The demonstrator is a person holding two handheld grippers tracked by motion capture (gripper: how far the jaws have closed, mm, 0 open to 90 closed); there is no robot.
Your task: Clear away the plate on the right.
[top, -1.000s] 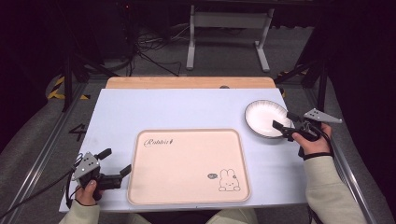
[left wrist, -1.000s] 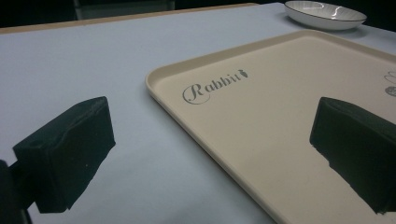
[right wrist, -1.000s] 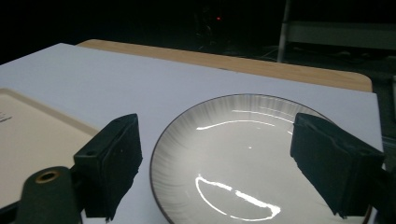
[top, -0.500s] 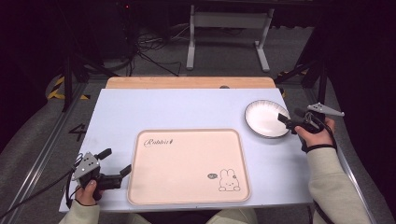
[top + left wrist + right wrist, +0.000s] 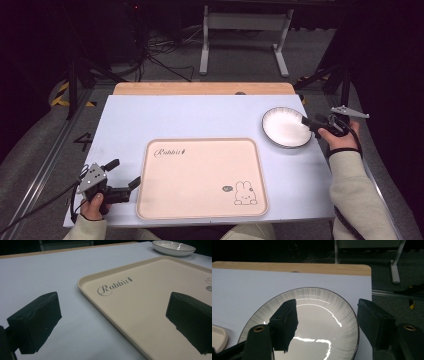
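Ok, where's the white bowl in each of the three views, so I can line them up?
High view: white bowl right of centre, beyond the tray's far right corner, right gripper at its rim.
Left gripper view: top right edge, past the tray.
Right gripper view: lower centre, large, between the open jaws.
Shared landmark: the beige Rabbit tray.

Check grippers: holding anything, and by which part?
Nothing held. Right gripper is open, jaws straddling the plate rim. Left gripper is open, at the tray edge.
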